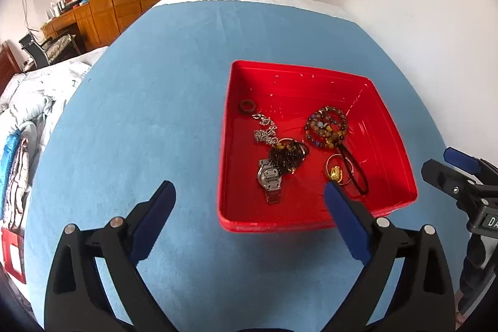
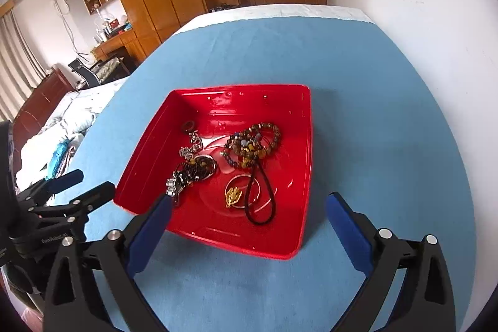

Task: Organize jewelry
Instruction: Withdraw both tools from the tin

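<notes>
We find all the jewelry inside the red tray (image 1: pixel 392 126), which rests on the blue-covered counter (image 1: pixel 155 114).

Handling judgement:
- The wristwatch (image 1: pixel 269 179) looks the heaviest piece, with a rigid case and a slick metal band; we would take it across the band, just below the case.
- The beaded bracelet (image 1: pixel 326 126) is limp and its round beads will roll under the pads, so we would pinch its dark cord loop (image 1: pixel 354 167) (the loop trails toward the near wall).
- The silver chain (image 1: pixel 264 129) is light and slack, and it touches the dark beaded cluster (image 1: pixel 286 154), so it may drag that along.
- The gold ring with charm (image 1: pixel 336 173) lies flat and offers little to pinch.
- The small dark ring (image 1: pixel 248 106) sits apart in the far left corner.

The left gripper (image 1: pixel 249 195) stands spread wide and empty; the watch lies at its 12 o'clock, just ahead. The right gripper (image 2: pixel 249 204) is likewise spread and empty, with the charm ring at its 12 o'clock and the bracelet farther along that line.
</notes>
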A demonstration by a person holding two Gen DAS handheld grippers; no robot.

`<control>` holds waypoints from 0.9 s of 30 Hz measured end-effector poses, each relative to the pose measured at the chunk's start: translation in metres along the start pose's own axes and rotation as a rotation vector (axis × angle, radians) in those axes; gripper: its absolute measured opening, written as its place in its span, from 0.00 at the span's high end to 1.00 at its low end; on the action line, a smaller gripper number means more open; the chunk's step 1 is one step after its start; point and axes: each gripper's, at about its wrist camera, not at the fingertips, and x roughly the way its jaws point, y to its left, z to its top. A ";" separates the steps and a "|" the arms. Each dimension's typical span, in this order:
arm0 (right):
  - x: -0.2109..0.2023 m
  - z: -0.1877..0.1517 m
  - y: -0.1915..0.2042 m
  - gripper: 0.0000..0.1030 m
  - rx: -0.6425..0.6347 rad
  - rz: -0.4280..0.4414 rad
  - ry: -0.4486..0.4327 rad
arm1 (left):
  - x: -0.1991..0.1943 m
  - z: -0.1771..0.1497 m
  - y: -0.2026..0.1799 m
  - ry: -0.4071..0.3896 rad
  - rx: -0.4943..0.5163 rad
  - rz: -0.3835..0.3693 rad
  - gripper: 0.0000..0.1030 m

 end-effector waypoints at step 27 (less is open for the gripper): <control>0.029 -0.024 0.006 0.04 0.016 0.003 0.122 | 0.022 -0.007 0.002 0.066 0.002 -0.012 0.07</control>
